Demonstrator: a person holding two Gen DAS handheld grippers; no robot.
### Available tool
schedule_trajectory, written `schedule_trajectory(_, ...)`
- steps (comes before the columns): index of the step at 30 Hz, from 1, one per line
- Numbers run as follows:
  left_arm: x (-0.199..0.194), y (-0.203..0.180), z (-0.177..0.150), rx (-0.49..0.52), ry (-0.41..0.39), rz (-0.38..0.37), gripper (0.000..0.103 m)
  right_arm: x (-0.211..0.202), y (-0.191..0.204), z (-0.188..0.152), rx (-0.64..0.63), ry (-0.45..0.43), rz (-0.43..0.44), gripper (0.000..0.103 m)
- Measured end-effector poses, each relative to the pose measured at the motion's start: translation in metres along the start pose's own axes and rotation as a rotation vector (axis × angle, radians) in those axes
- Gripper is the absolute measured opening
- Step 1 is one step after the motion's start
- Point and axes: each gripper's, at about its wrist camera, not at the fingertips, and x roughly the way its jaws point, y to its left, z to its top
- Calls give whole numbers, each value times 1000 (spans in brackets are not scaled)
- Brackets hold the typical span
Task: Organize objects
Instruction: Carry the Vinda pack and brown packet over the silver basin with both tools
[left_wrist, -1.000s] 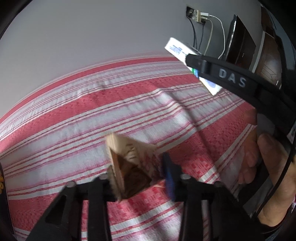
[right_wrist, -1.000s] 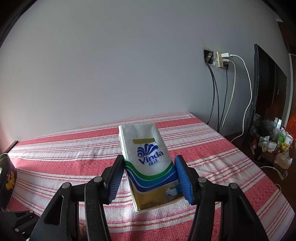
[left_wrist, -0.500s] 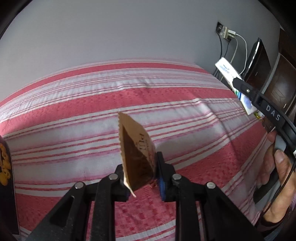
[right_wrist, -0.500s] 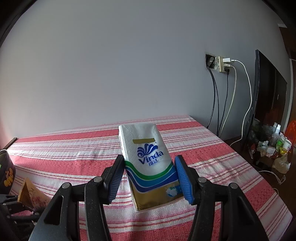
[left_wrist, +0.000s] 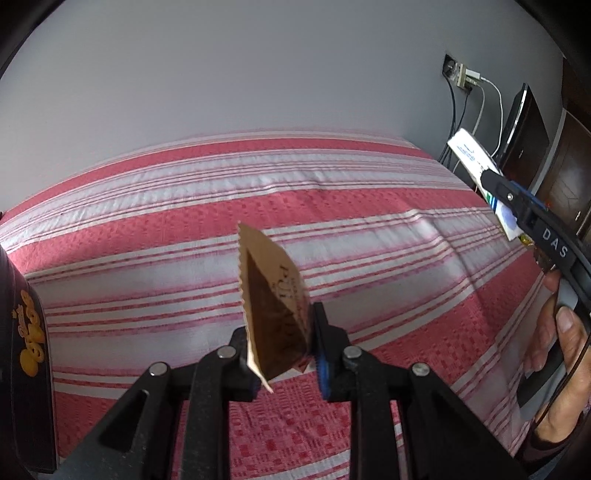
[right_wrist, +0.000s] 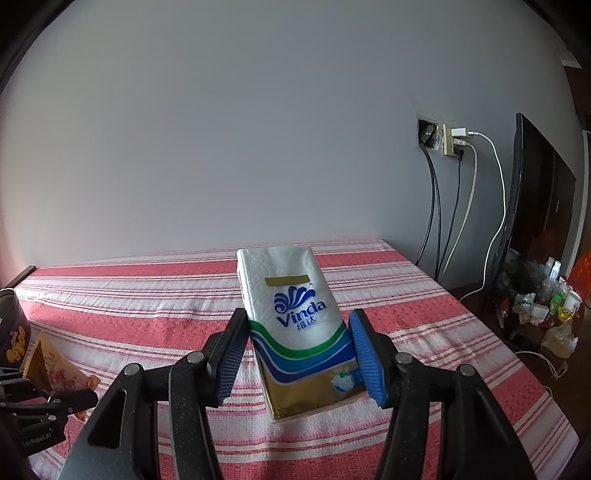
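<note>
My left gripper (left_wrist: 282, 343) is shut on a brown paper packet (left_wrist: 271, 295) with a serrated edge, held above the red and white striped cloth (left_wrist: 184, 206). The packet also shows in the right wrist view (right_wrist: 48, 365), at the far left. My right gripper (right_wrist: 295, 354) is shut on a white, blue and gold Vinda tissue pack (right_wrist: 299, 325), held above the cloth. In the left wrist view the tissue pack (left_wrist: 476, 162) shows at the far right, in the right gripper (left_wrist: 517, 206).
A dark can with yellow print (left_wrist: 26, 332) stands at the left edge; it also shows in the right wrist view (right_wrist: 13, 328). A wall socket with cables (right_wrist: 450, 144), a dark screen (right_wrist: 535, 221) and clutter on the floor (right_wrist: 535, 306) lie to the right.
My left gripper has closed on the brown packet and swung its view left and up; the right gripper now appears farther right. The right gripper holds the tissue pack as before.
</note>
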Motion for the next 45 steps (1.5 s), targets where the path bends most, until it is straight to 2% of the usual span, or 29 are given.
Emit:
schedule_trajectory(14,-18,18,-4,-60,-60,-12,21,-9,1,-1,-5,-47,2,58)
schedule_trajectory(30,-39,7,-6,-27,-184,106,21,-21,4,-2,-10,-119,9,58)
schedule_trajectory(45,-51,1,-8,-7,-275,159,21,-26,5,-2,-6,-132,16,58)
